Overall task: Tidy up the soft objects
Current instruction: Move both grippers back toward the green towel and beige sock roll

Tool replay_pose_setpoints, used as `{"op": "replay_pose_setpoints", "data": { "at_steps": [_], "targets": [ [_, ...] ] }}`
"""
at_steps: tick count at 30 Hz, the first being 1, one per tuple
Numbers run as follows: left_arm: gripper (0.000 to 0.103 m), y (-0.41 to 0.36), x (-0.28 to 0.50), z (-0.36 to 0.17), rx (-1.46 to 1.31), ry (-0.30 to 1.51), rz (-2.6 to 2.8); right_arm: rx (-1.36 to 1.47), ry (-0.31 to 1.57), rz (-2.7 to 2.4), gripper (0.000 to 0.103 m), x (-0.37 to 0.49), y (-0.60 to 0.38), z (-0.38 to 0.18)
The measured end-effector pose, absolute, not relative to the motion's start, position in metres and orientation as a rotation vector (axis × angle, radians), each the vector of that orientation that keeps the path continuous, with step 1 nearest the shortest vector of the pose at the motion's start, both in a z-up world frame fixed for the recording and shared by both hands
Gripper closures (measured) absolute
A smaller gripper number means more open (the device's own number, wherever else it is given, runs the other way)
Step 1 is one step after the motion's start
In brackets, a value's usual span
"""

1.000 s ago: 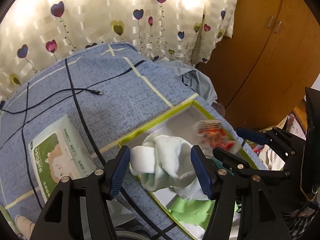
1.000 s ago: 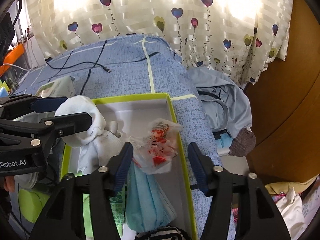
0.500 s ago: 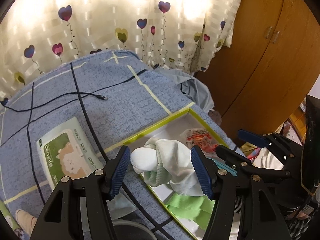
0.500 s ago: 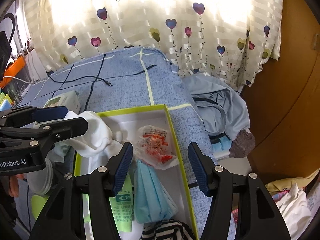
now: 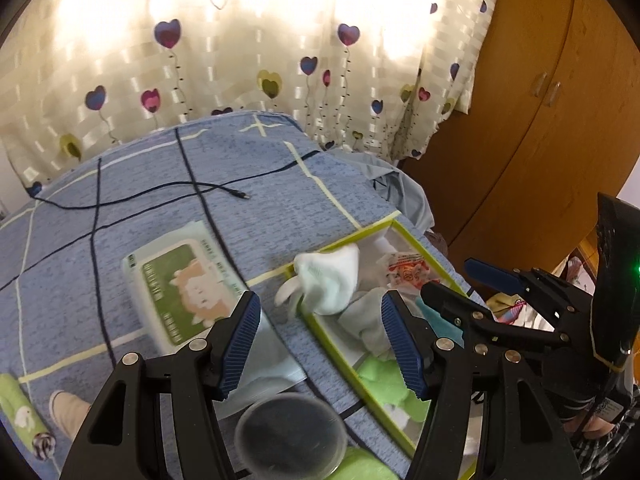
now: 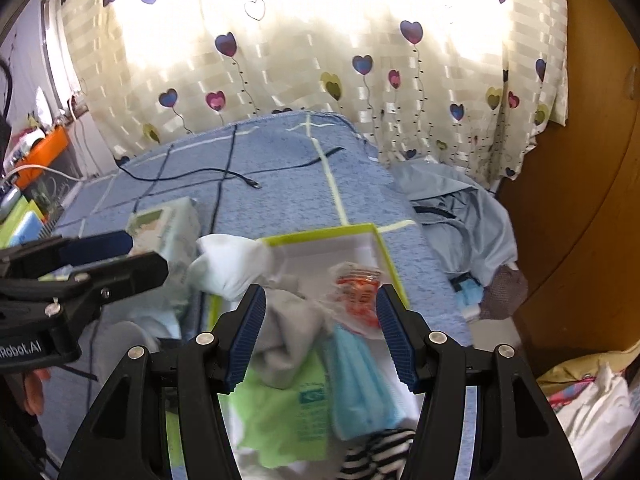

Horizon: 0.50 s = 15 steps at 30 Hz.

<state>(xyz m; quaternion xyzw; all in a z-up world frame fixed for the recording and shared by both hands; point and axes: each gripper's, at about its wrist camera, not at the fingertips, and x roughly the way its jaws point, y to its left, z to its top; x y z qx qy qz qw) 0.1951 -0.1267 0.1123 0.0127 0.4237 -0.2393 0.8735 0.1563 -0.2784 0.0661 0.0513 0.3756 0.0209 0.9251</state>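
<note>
Now both the left hand-held gripper (image 5: 320,344) and right hand-held gripper (image 6: 320,334) gape wide, holding nothing.

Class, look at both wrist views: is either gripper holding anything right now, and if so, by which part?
Nothing is held. The left gripper and right gripper both stand open above the box; the white sock lies draped over its rim, touched by neither.

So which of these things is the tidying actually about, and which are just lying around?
Part of the job:
- green-rimmed box
- white sock draped over its edge
- red-printed packet
- blue face mask
- green cloth
- wipes pack, perhaps next

Just lying about:
- black cable
- grey-blue jacket
- heart curtain
- wardrobe
</note>
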Motion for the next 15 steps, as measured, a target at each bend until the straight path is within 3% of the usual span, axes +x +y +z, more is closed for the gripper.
{"op": "replay_pose_setpoints", "data": {
  "at_steps": [15],
  "targets": [
    [0.040,-0.073,0.177,0.120,-0.038,0.856,-0.431,0.100,0.749,0.071,0.045,0.154,-0.246,0.075]
  ]
}}
